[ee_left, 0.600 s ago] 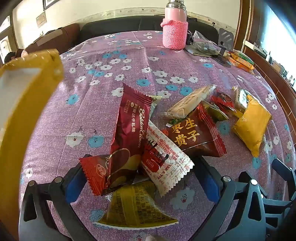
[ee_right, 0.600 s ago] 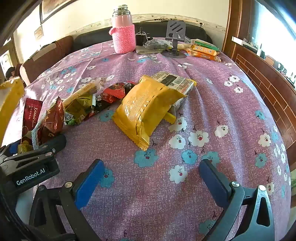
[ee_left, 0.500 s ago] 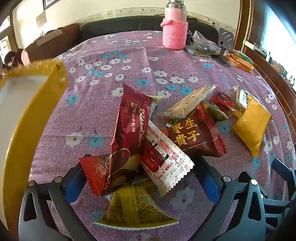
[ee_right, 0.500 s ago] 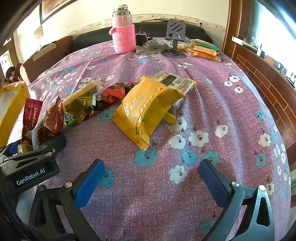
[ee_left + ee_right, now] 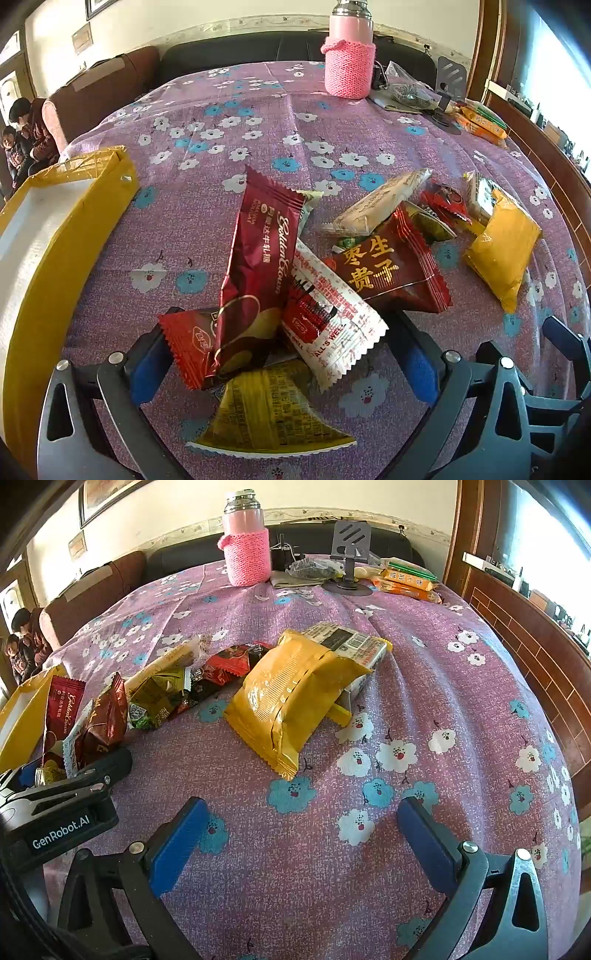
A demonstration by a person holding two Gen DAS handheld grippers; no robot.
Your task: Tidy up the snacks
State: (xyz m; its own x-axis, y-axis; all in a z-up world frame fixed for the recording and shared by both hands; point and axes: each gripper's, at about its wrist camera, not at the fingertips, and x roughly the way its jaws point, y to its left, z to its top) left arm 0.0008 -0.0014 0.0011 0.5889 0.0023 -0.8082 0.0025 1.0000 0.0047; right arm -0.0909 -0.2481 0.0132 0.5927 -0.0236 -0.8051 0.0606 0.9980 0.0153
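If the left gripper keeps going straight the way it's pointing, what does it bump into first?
Probably the snack pile: the left gripper is open over the yellow-green packet, with the dark red Golden Crown wrapper just beyond. Depth is hard to judge.

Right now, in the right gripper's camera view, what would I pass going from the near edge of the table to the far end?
Right gripper → big yellow packet → barcode packet → pink flask
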